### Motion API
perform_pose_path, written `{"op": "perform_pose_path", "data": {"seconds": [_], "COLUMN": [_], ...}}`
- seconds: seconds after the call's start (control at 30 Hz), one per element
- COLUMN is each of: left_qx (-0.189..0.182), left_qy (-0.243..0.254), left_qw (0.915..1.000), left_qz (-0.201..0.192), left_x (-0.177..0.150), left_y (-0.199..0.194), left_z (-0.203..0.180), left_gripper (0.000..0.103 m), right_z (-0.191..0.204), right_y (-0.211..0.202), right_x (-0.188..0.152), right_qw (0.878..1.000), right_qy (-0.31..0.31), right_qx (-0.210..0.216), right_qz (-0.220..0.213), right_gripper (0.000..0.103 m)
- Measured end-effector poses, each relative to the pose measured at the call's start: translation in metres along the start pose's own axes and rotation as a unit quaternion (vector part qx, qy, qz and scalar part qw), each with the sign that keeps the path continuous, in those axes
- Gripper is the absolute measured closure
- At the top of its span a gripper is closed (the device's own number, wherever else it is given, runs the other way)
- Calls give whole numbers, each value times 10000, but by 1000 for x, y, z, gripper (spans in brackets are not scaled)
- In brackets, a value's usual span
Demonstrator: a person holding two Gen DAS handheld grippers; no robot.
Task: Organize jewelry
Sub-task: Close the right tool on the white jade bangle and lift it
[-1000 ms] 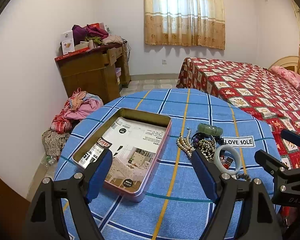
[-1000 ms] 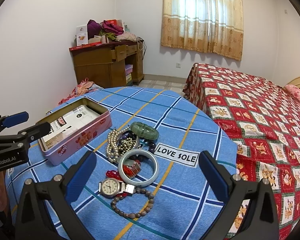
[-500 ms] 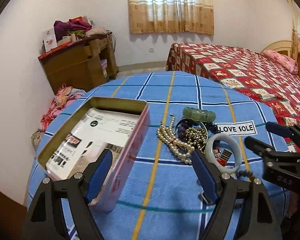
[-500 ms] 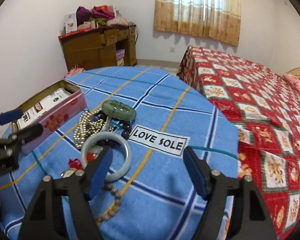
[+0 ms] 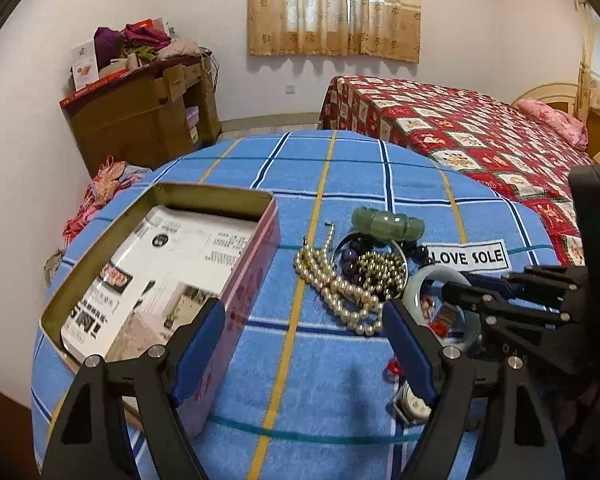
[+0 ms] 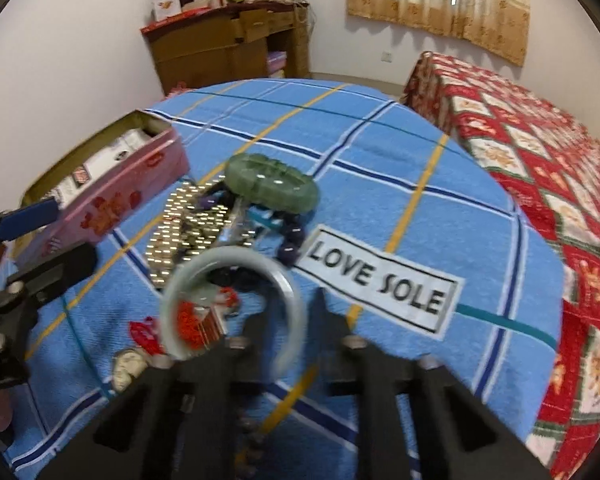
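Note:
A pile of jewelry lies on the blue checked cloth (image 5: 340,184): a pearl necklace (image 5: 340,292), a green bead bracelet (image 5: 388,222), dark beads, a pale jade bangle (image 6: 228,304) and a watch (image 5: 414,404). An open pink tin (image 5: 236,292) with a printed card inside stands to the left. My right gripper (image 6: 294,308) has closed around the bangle's near rim; it also shows in the left wrist view (image 5: 460,288). My left gripper (image 5: 304,340) is open and empty, its left finger over the tin's near corner.
A white "LOVE SOLE" label (image 6: 380,284) lies right of the pile. A red patterned bed (image 5: 460,128) stands to the right, a wooden desk (image 5: 140,112) with clutter at the back left, and clothes on the floor (image 5: 108,184).
My right gripper moved down and forward to the bangle and closed on its rim. My left gripper moved closer to the table beside the tin.

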State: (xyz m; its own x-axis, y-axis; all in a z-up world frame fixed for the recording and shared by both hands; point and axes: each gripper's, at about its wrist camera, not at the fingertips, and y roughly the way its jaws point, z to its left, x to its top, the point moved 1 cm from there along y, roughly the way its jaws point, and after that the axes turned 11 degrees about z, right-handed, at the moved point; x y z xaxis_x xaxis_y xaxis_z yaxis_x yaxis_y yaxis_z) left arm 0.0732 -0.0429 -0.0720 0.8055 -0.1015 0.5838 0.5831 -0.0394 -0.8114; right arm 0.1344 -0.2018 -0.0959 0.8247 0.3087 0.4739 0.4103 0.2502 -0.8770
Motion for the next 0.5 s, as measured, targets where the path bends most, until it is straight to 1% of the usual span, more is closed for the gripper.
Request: {"op": "perform_pose_path", "data": {"seconds": [0.07, 0.2, 0.3, 0.4, 0.5], "left_qx": [15, 37, -4, -34, -60], "left_qy": [26, 92, 167, 225, 225], "left_qw": [10000, 9999, 9998, 9997, 9997], "left_qz": [-26, -47, -48, -9, 78], "left_x": [7, 23, 39, 52, 65], "left_y": [1, 6, 11, 21, 34], "left_z": [-2, -8, -16, -24, -31], "left_gripper": [22, 22, 22, 22, 22], "right_z": [-3, -13, -22, -39, -53], "right_y": [-5, -18, -22, -20, -19], "right_x": [-1, 1, 6, 11, 15], "right_qw": [9998, 9988, 9981, 9962, 9949], "right_qy": [87, 316, 435, 640, 808], "right_qx": [170, 143, -51, -337, -372], "right_qz": [-106, -339, -437, -478, -481], "right_gripper": [90, 90, 90, 90, 90]}}
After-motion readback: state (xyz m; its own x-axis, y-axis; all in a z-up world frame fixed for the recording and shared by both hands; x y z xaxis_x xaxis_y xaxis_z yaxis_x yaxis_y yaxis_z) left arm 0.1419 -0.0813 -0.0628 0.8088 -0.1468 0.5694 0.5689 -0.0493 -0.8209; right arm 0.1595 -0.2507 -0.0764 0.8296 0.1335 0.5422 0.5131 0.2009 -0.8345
